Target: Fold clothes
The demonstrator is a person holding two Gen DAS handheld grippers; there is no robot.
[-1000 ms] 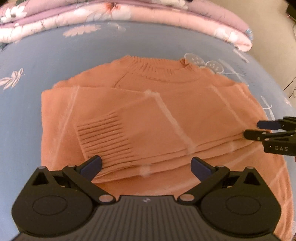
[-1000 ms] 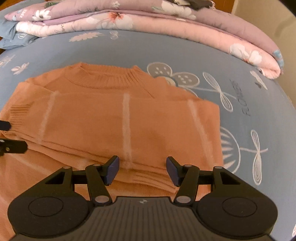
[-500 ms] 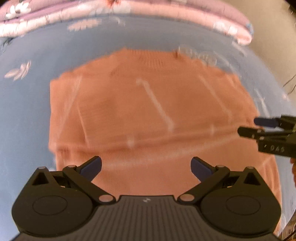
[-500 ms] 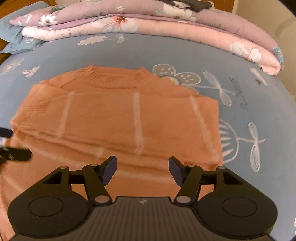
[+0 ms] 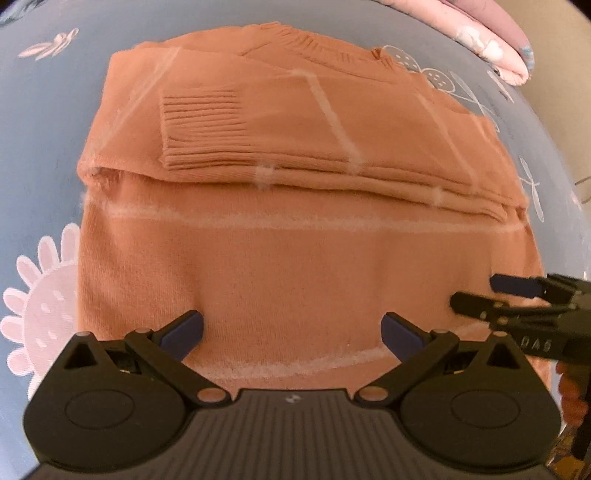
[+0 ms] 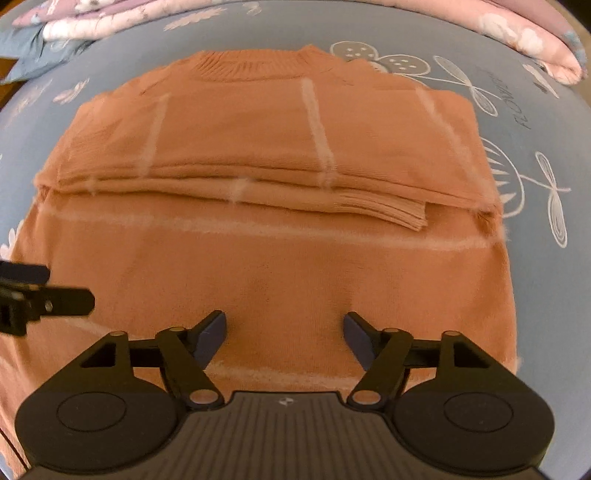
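Looking along both grippers, we see the orange sweater (image 5: 295, 258) spread on the blue flowered bedsheet (image 5: 48, 122), collar (image 6: 251, 66) toward the far edge, where the folded pink quilts (image 6: 517, 33) are stacked. Both sleeves lie folded across the chest; one ribbed cuff (image 5: 207, 129) rests toward the left side, the other (image 6: 388, 214) toward the right.

A second ago our grippers hovered at the band of folded sleeves. Since then both have drawn back toward the near edge, so the plain lower body of the sweater now fills the near half of each view, and the pale stripe (image 5: 295, 221) running side to side below the sleeves is in full sight. The sweater itself has not shifted.

Our left gripper (image 5: 291, 332) stands wide apart over the lower body, holding nothing. Our right gripper (image 6: 284, 332) is likewise spread and empty, level with the left toward the right-hand side.

We judge that the sleeve stage is settled and that the retreat places us near the hem (image 6: 280, 376). A likely next move is pinching the hem at both sides and carrying it up over the sleeves toward the collar; the soft knit could sag in the middle.
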